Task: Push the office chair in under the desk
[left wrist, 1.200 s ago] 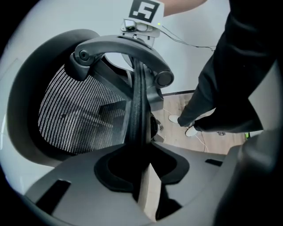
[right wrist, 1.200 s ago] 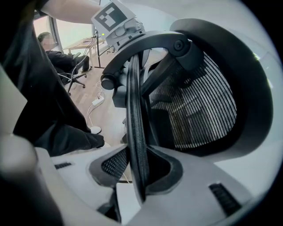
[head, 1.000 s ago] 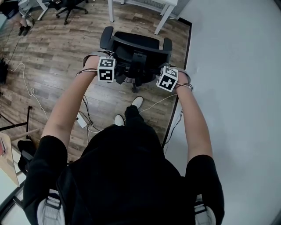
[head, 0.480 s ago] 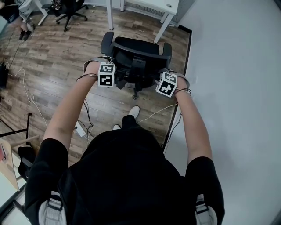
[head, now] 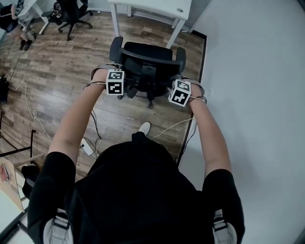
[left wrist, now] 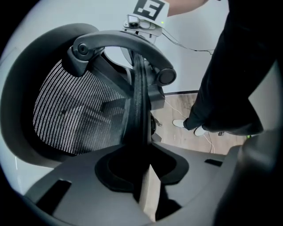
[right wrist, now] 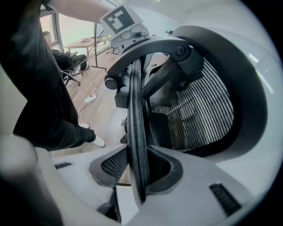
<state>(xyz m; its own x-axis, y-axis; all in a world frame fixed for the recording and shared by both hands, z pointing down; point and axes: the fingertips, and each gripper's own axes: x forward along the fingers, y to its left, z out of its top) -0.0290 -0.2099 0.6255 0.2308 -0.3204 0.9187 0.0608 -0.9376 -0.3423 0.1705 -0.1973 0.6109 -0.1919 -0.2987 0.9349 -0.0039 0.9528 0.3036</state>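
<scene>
The black office chair (head: 148, 59) stands on the wood floor with its seat facing the white desk (head: 153, 6) at the top of the head view. I hold the top of its mesh backrest from behind. My left gripper (head: 120, 72) grips the backrest's left end and my right gripper (head: 177, 82) grips its right end. In the left gripper view the backrest's edge (left wrist: 139, 106) runs between the jaws of the left gripper (left wrist: 140, 155). The right gripper view shows the same edge (right wrist: 136, 128) clamped in the right gripper (right wrist: 138, 164). The chair's front sits near the desk legs.
A white wall (head: 252, 95) with a black baseboard runs close along the chair's right side. Cables (head: 31, 97) and a power strip (head: 86, 146) lie on the floor at the left. Another black chair (head: 71, 11) stands far left. My shoe (head: 144, 127) is behind the chair.
The chair and both grippers have travelled toward the desk, which now shows more at the top of the head view. My feet have stepped forward behind the chair.
</scene>
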